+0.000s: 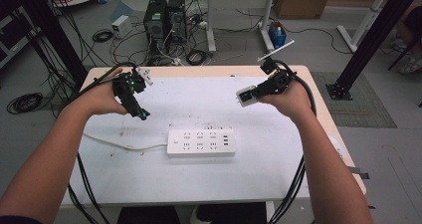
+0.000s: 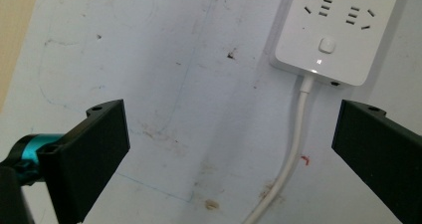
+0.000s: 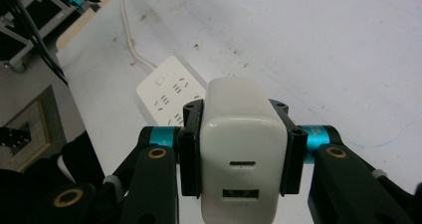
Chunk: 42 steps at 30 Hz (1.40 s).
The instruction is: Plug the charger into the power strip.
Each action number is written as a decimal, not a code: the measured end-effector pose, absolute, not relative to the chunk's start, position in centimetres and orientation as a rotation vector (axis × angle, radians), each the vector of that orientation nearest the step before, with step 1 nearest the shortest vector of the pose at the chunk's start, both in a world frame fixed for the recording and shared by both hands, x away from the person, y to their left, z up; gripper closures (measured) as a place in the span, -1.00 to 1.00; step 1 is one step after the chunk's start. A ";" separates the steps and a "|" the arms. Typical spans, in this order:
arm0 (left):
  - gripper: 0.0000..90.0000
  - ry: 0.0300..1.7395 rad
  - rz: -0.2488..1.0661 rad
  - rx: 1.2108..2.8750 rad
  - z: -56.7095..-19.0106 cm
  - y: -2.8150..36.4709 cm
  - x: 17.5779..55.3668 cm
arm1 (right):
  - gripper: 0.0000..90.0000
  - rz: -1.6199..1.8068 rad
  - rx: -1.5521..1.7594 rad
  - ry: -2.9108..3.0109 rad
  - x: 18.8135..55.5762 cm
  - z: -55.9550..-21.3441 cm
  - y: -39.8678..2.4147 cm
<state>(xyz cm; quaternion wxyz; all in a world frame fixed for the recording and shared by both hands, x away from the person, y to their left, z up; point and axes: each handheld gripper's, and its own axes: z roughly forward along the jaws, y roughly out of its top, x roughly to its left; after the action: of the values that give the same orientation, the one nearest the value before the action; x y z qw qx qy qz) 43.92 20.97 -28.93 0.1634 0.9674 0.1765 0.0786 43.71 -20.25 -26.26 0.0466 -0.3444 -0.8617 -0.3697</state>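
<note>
White charger (image 3: 242, 149) clamped in right tool (image 3: 242, 134); no legible writing.

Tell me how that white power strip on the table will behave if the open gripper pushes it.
The power strip lies flat and low on the table, so it would probably slide rather than tip. Its smooth plastic shell looks rigid. The white cord curves loosely from one end, so it may flex, drag and swing the strip. The left gripper has its jaws wide apart.
</note>
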 end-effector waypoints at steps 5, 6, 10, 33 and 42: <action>-0.96 0.516 0.231 2.771 -29.1 21.4 44.0 | 0.38 -1.048 -1.033 -2.675 44.4 -26.2 -19.2; -0.96 0.523 0.236 2.776 -29.1 21.8 43.9 | 0.38 -1.010 -1.001 -2.700 44.8 -26.1 -18.5; -0.96 0.547 0.259 2.771 -28.9 22.5 43.7 | 0.38 -0.898 -0.917 -2.782 45.6 -26.1 -16.5; -0.96 0.623 0.263 2.781 -30.6 25.1 42.9 | 0.38 -0.288 -0.262 -3.048 45.5 -31.0 -6.8; -0.96 0.626 0.264 2.784 -30.9 25.8 42.7 | 0.38 -0.168 -0.134 -3.033 44.6 -33.4 -4.8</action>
<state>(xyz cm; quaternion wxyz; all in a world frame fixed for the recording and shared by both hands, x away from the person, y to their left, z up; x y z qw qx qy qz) 42.71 25.80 -30.85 0.1376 0.9622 0.2165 0.0914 44.64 -4.80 -33.37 0.0505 -0.0439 -0.9962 -0.0552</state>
